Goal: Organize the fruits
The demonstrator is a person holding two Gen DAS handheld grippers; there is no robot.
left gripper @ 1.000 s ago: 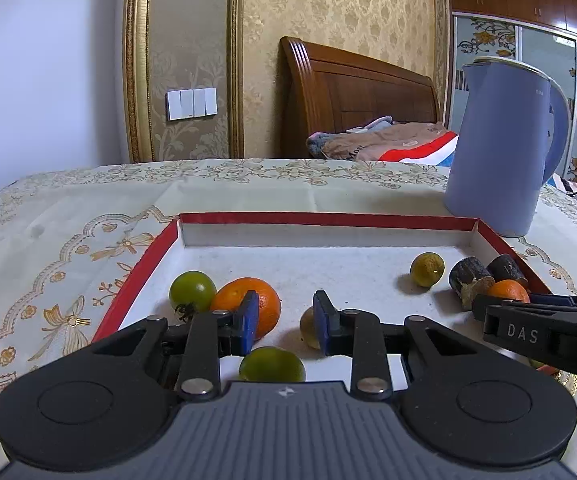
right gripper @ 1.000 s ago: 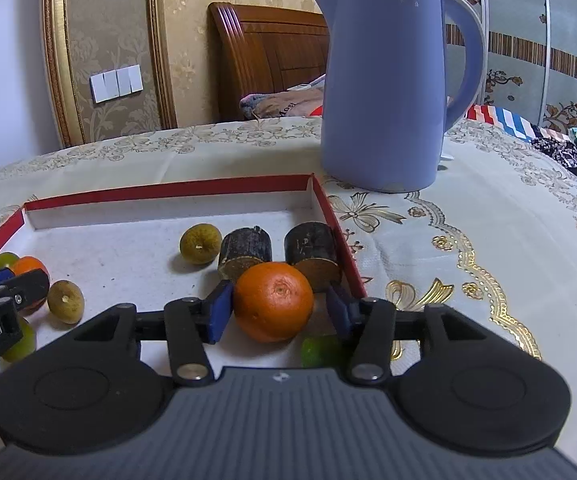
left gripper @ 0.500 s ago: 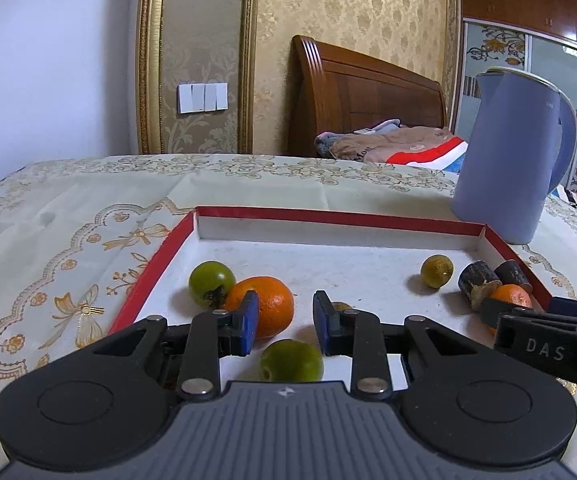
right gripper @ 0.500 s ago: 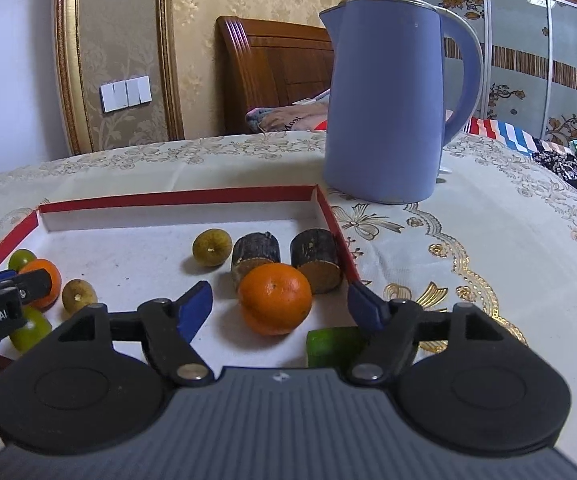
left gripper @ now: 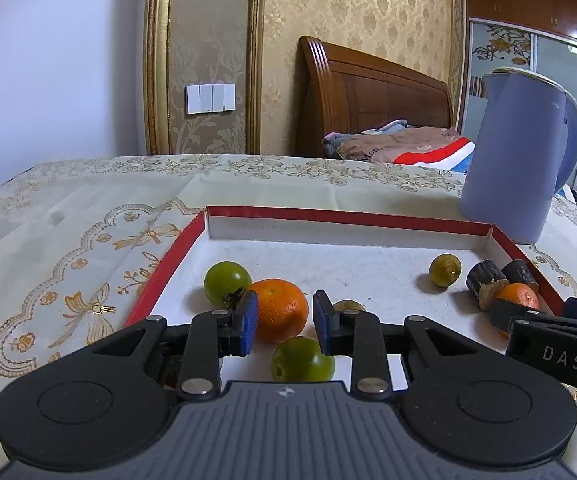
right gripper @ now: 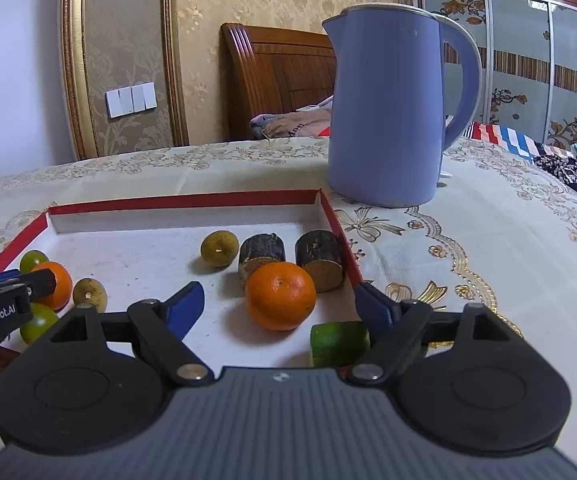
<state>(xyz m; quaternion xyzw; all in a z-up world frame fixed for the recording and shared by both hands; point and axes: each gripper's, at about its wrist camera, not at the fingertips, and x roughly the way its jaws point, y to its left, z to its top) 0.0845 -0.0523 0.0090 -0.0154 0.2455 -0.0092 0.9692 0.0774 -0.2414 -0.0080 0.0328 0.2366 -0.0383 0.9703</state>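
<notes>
A red-rimmed tray (left gripper: 328,214) (right gripper: 184,200) holds the fruit. In the left wrist view my left gripper (left gripper: 282,322) is open and empty, above a green fruit (left gripper: 302,360), with an orange (left gripper: 280,314) and a green tomato (left gripper: 226,280) just beyond. In the right wrist view my right gripper (right gripper: 278,306) is wide open and empty; an orange (right gripper: 280,296) sits on the tray between its fingers, untouched. A green cut piece (right gripper: 338,342) lies near the right finger. Two dark cane pieces (right gripper: 262,254) (right gripper: 320,254) and a yellow-green fruit (right gripper: 219,248) lie behind.
A blue kettle (right gripper: 388,108) (left gripper: 516,152) stands on the tablecloth behind the tray's right corner. A small brownish fruit (right gripper: 89,294) lies at the tray's left side. The patterned tablecloth (right gripper: 468,248) spreads to the right. A bed and wall are beyond the table.
My right gripper opened and let go of the orange, which now rests on the tray, then drew back. My left gripper backed away and rose slightly.
</notes>
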